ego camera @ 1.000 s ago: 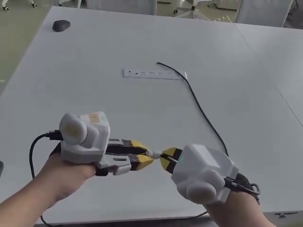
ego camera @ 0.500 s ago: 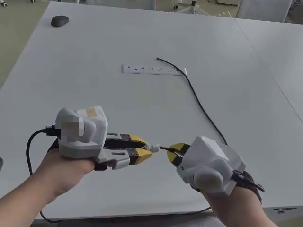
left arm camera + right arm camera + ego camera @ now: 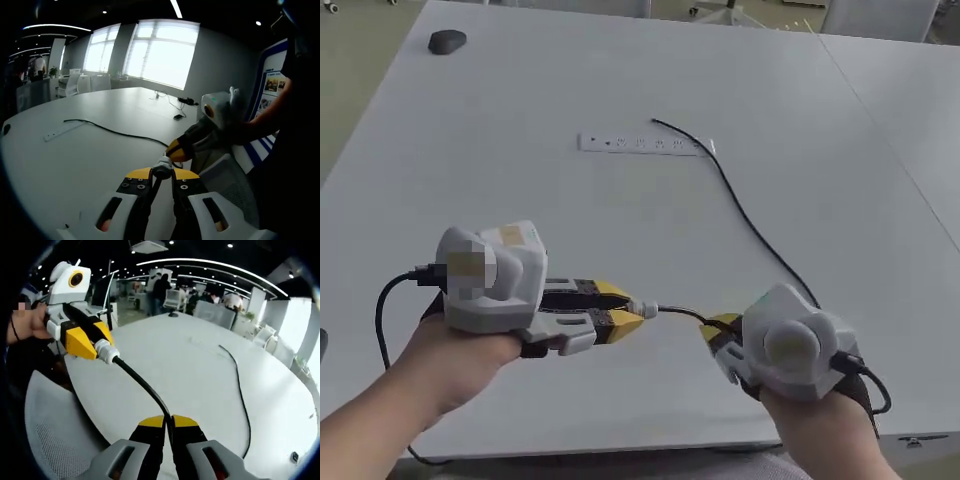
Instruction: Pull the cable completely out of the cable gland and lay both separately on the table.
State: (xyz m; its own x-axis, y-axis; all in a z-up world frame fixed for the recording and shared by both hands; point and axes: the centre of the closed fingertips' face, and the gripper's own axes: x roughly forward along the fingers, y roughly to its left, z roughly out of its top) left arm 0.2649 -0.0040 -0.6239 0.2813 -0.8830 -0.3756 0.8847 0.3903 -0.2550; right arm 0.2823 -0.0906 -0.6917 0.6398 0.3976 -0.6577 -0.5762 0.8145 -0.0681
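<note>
We hold our left tool (image 3: 632, 318) clamped on the small white plastic cable gland (image 3: 646, 310) and our right tool (image 3: 712, 327) pinching the thin black cable (image 3: 680, 313), whose end sits inside the gland, both just above the white surface (image 3: 620, 220) near its front edge.

Cable (image 3: 136, 377) end hidden (inside right claw (image 3: 168, 420))

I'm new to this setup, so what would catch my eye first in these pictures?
Up front, the left gripper is shut on a white cable gland and the right gripper on the black cable running between them. Farther back on the table lie a power strip and a long black cord.
</note>
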